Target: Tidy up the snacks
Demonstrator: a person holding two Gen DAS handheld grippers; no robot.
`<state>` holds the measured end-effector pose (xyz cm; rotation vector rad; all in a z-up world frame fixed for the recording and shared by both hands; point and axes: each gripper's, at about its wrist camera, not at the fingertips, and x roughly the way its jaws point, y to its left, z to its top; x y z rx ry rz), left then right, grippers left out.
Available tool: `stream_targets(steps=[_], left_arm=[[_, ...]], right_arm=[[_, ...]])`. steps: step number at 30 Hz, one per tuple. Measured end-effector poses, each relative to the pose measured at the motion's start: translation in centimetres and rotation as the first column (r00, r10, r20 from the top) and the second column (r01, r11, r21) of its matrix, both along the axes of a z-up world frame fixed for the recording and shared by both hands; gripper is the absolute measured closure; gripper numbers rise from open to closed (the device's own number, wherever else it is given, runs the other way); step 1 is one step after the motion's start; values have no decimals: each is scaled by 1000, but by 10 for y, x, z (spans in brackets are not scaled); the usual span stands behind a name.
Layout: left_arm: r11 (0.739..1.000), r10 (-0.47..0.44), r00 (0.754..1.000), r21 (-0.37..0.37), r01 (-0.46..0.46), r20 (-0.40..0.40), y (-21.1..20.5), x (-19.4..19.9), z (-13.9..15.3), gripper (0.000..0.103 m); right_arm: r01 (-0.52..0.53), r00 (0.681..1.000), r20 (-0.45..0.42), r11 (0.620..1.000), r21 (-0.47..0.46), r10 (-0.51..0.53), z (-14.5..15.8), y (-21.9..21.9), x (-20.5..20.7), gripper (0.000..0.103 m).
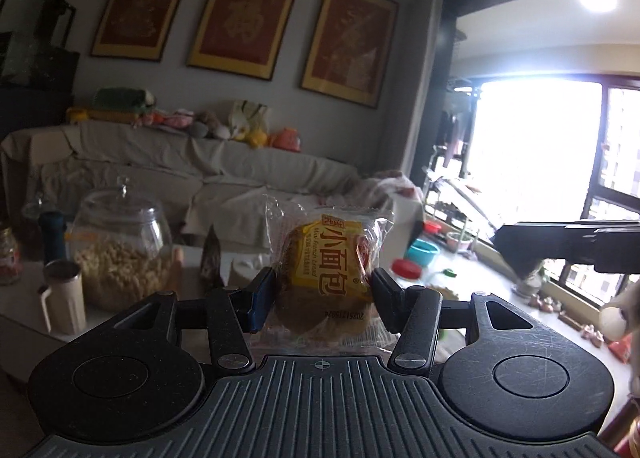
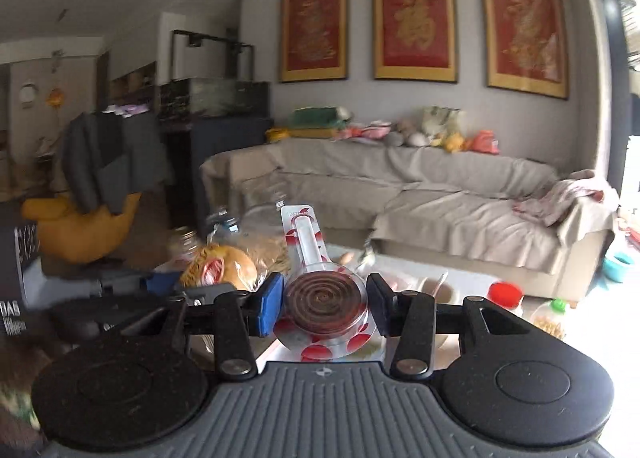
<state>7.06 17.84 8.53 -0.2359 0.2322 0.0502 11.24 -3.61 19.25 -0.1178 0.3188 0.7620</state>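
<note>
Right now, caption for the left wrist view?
Left gripper holds a wrapped mini bread packet aloft, facing the draped sofa.

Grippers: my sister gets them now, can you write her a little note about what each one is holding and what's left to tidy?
Left gripper: shut on the mini bread packet, lifted off the table.
Right gripper: shut on the spiral candy pack, also held up.
Glass jar of snacks stands on the table, left of the bread.
Done: both snacks picked up.
Left: put each one in its place; where is not shown.
</note>
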Motion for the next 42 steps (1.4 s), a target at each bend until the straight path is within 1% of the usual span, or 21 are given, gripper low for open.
stream_targets(steps=[2, 5, 6, 7, 8, 9, 10, 12, 13, 14, 17, 20, 21, 22, 23, 28, 29, 31, 36, 40, 42], left_arm=[[998, -10, 999, -63, 7, -39, 13, 26, -16, 45], [973, -134, 983, -206, 106, -126, 27, 70, -67, 45], [973, -148, 976, -202, 114, -161, 25, 81, -85, 44], [987, -113, 973, -134, 87, -202, 19, 93, -98, 44], [999, -42, 974, -44, 33, -223, 14, 100, -107, 47], [999, 29, 977, 27, -23, -213, 13, 103, -111, 47], [999, 46, 980, 14, -44, -191, 17, 104, -113, 47], [987, 33, 986, -152, -58, -161, 39, 101, -113, 47], [975, 29, 988, -213, -61, -150, 48, 98, -113, 47], [969, 37, 989, -238, -71, -143, 55, 94, -111, 47], [970, 86, 984, -211, -117, -153, 67, 83, -111, 47], [957, 97, 978, -253, -142, -184, 78, 77, -114, 47], [955, 102, 975, -254, -152, -200, 79, 74, -113, 47], [956, 110, 970, -245, -163, -218, 78, 72, -113, 47], [957, 121, 964, -230, -176, -235, 77, 71, -112, 47], [969, 134, 941, -158, -189, -310, 54, 74, -110, 48], [973, 127, 939, -145, -181, -320, 48, 76, -109, 48], [983, 103, 937, -111, -148, -334, 28, 75, -106, 48], [998, 5, 917, -59, -31, -399, -26, 88, -89, 52], [997, -64, 909, 19, 79, -412, -80, 85, -56, 54], [991, -110, 901, 27, 134, -420, -109, 80, -39, 55]], right_arm=[[21, 1000, -3, 1000, -9, -21, 1, 13, 14, 58], [32, 999, -15, 999, -40, -33, -6, 27, 32, 58], [38, 999, -20, 998, -54, -39, -11, 32, 38, 58], [46, 998, -29, 996, -71, -48, -16, 37, 45, 58], [54, 997, -43, 995, -86, -58, -23, 40, 52, 58], [61, 996, -62, 993, -102, -68, -30, 45, 60, 58], [68, 993, -85, 991, -116, -78, -37, 48, 68, 58], [76, 986, -137, 988, -137, -95, -54, 54, 85, 58], [74, 982, -162, 986, -147, -98, -64, 59, 93, 58], [71, 977, -188, 985, -155, -100, -74, 61, 100, 58], [57, 957, -273, 987, -151, -97, -102, 69, 120, 58], [-6, 930, -365, 994, -105, -33, -125, 79, 136, 57], [-36, 921, -388, 994, -103, -7, -133, 83, 142, 54], [-45, 915, -404, 993, -108, -2, -138, 88, 147, 48], [-36, 915, -404, 993, -108, -11, -141, 91, 148, 47], [6, 944, -326, 990, -140, -52, -141, 72, 135, 42], [18, 949, -310, 989, -146, -63, -141, 64, 132, 38], [53, 956, -278, 985, -162, -97, -143, 43, 127, 34], [148, 958, -213, 966, -212, -193, -161, -20, 110, 34], [257, 930, -204, 937, -237, -306, -181, -69, 114, 34], [292, 909, -232, 926, -237, -346, -191, -97, 122, 34]])
